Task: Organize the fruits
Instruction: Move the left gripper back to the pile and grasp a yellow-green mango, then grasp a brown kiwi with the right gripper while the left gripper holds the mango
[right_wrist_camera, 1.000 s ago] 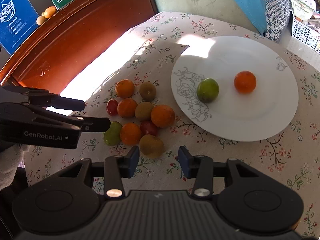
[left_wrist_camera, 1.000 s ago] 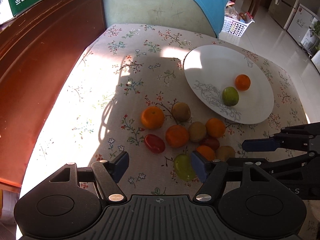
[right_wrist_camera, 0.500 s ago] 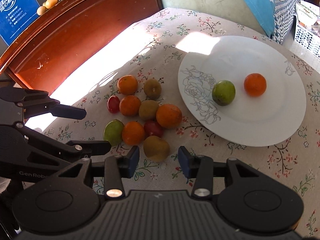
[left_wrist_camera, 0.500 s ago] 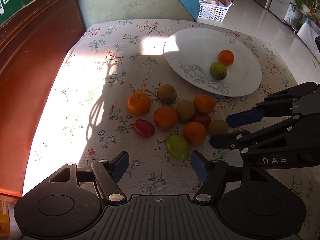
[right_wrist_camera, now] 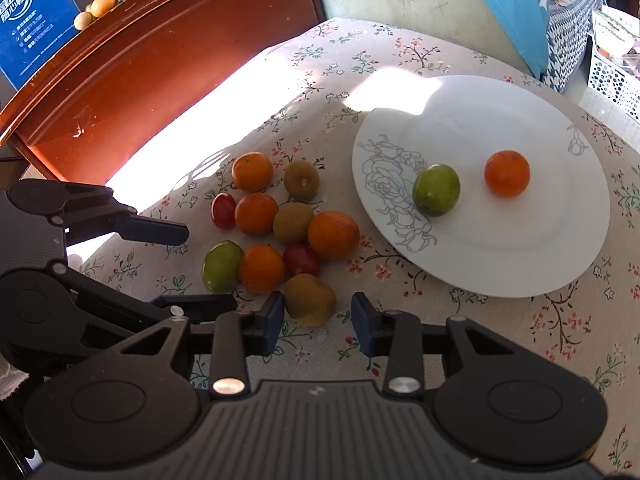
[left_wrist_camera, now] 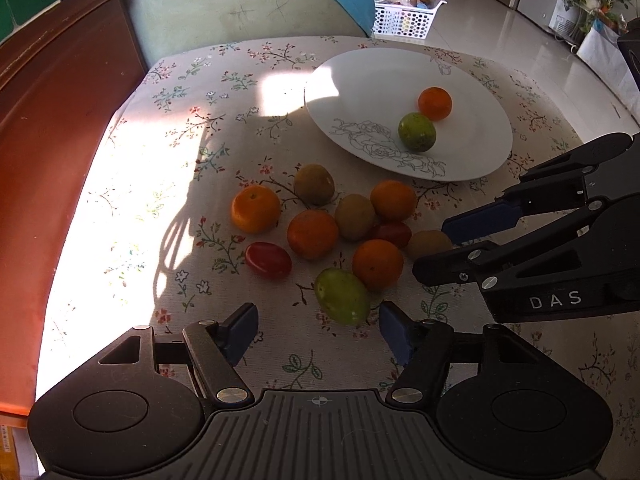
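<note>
A white plate holds a green fruit and an orange. Several fruits lie in a cluster on the floral cloth beside it: oranges, brown kiwis, red tomatoes and a green fruit. My left gripper is open and empty, just short of that green fruit. My right gripper is open and empty, with a brown kiwi just ahead of its fingertips.
A red-brown wooden cabinet runs along the table's left side. A pale green chair back stands behind the table. A white basket sits on the floor beyond. Boxes rest on the cabinet.
Both grippers have drawn back and swung slightly, so the fruit cluster sits farther ahead of the left gripper's fingers. The right gripper has closed in on the brown kiwi. No fruit has moved.
</note>
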Tool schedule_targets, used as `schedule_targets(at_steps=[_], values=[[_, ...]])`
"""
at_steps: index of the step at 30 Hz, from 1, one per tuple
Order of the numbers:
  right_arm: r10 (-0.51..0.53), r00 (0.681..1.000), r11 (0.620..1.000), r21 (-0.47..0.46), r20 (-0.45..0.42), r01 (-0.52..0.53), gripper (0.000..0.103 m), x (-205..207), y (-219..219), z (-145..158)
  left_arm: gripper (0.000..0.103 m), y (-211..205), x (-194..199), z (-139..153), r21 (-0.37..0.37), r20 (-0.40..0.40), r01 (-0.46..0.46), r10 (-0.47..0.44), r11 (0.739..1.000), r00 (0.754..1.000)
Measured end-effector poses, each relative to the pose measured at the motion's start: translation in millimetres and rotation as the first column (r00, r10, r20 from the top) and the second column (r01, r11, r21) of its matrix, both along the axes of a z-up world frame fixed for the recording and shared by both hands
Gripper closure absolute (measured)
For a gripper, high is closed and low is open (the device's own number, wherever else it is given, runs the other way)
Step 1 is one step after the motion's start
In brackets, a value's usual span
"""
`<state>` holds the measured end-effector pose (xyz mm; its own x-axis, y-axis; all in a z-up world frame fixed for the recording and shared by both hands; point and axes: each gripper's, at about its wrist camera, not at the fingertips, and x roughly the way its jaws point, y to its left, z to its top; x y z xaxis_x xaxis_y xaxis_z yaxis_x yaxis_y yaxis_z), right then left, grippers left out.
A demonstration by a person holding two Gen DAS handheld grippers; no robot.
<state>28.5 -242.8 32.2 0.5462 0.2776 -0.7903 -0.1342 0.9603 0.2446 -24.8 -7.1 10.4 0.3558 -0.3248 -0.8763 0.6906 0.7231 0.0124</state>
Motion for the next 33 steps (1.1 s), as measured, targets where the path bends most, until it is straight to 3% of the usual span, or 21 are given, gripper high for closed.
schedule_targets(at_steps=[5,12,15,22,33], values=[[0.0,1.0,1.0,-0.002,0.003,0.0,0.065,-0.1,1.1,-0.5,0.038,-6.5,-2.3,-6.5,0.006,0.028,0.034,-0.035,0.999,0.999],[-0.009,1.0,1.0,0.01,0.004,0.009,0.067,-0.2,-0.4,-0.9,0.051,-6.9,-2.6,-7.7,-0.023,0.025,0.048,-0.048,0.999,0.999],[-0.001,1.0,1.0,0.014,0.006,0.001,0.071,-0.5,0.3,-0.8,0.062,-8.1,-4.3,-7.4,-0.034,0.019,0.065,-0.065,0.997,0.998],[0.008,1.0,1.0,0.018,0.005,-0.008,0.076,-0.2,1.8,-0.9,0.072,-6.4,-4.2,-7.3,-0.039,0.016,0.065,-0.064,0.997,0.998],[-0.005,1.0,0.999,0.035,0.021,0.004,0.076,-2.5,-4.0,5.9,0.073,0.5,-1.9,1.5,-0.063,0.022,0.026,-0.025,0.998,0.999]])
